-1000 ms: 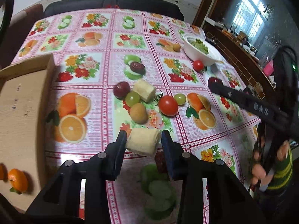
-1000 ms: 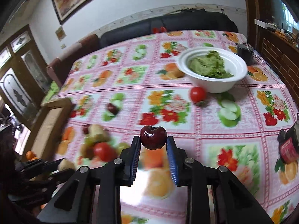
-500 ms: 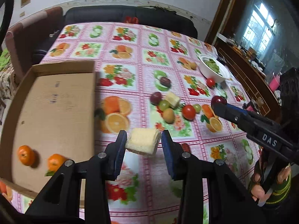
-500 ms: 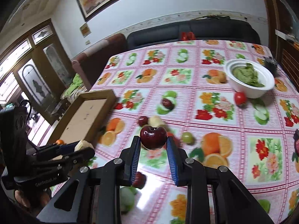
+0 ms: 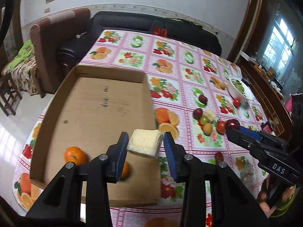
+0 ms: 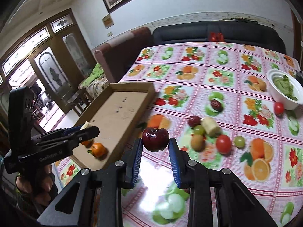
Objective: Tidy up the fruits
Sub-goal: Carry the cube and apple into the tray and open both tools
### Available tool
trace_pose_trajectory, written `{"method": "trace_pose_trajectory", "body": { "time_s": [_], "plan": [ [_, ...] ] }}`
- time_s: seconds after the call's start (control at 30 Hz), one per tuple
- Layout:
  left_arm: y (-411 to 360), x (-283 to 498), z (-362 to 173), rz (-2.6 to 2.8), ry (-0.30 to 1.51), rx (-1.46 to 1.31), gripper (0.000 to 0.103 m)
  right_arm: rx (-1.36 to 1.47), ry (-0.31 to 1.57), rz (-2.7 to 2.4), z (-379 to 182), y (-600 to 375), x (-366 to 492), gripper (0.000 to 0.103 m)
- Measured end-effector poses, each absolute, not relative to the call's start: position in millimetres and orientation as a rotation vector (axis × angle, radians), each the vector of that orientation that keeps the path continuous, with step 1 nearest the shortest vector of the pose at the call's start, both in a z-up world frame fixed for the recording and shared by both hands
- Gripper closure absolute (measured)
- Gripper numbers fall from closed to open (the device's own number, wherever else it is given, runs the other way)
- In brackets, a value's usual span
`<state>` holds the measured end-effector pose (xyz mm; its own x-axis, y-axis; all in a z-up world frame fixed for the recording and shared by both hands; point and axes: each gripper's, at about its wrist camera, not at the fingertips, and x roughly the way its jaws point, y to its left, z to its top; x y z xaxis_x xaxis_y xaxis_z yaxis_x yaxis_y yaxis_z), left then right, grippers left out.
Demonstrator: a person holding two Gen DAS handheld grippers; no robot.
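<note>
Left tool (image 5: 144, 145) clamped on pale chunk (image 5: 144, 143), above box (image 5: 94, 111); soft, squeeze flat sides lightly. Right tool (image 6: 155, 146) pinching cherry (image 6: 155, 139) beside box: smooth, slippery, bruisable.

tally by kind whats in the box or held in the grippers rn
oranges in the cardboard box: 2
pale fruit chunk in the left gripper: 1
dark red fruit in the right gripper: 1
total: 4
</note>
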<state>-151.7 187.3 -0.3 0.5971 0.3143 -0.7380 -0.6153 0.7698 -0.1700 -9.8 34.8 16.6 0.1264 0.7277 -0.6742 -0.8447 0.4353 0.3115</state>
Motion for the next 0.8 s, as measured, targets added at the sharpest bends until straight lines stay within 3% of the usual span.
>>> {"method": "trace_pose_trajectory", "body": {
  "time_s": [0.8],
  "plan": [
    [245, -191, -2, 0.69, 0.73, -0.477, 0.067, -0.227, 0.9, 1.297, 13, 109, -49, 0.074]
  ]
}}
